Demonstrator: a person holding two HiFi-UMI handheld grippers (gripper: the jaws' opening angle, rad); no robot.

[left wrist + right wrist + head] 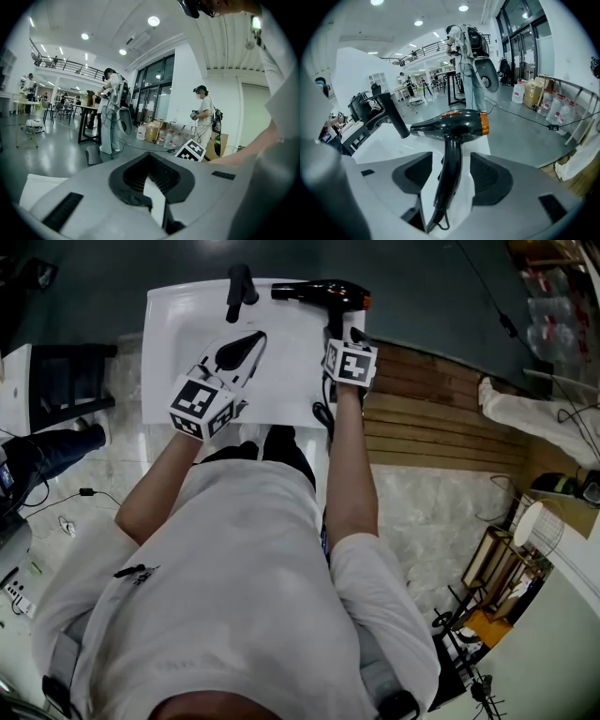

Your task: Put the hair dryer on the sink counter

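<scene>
Right gripper (339,338) (451,161) is sitting open - jaws are straddling the hair dryer's handle, with a sliver of white showing on both sides, so it's not clamping. The hair dryer (323,293) (450,124) is lying on the sink counter (187,315) (393,140) at the far right corner. Its nozzle is pointing towards the black faucet (240,292) (391,117) and its orange ring end is sitting just beside the right edge. The cord (323,413) is trailing back along the handle and dropping over the near edge. Left gripper (246,345) (151,161) is hovering over the middle of the counter with its jaws closed and nothing between them - bare white surface all around it. A slatted wooden platform (431,418) is butting up against the counter's right side.
</scene>
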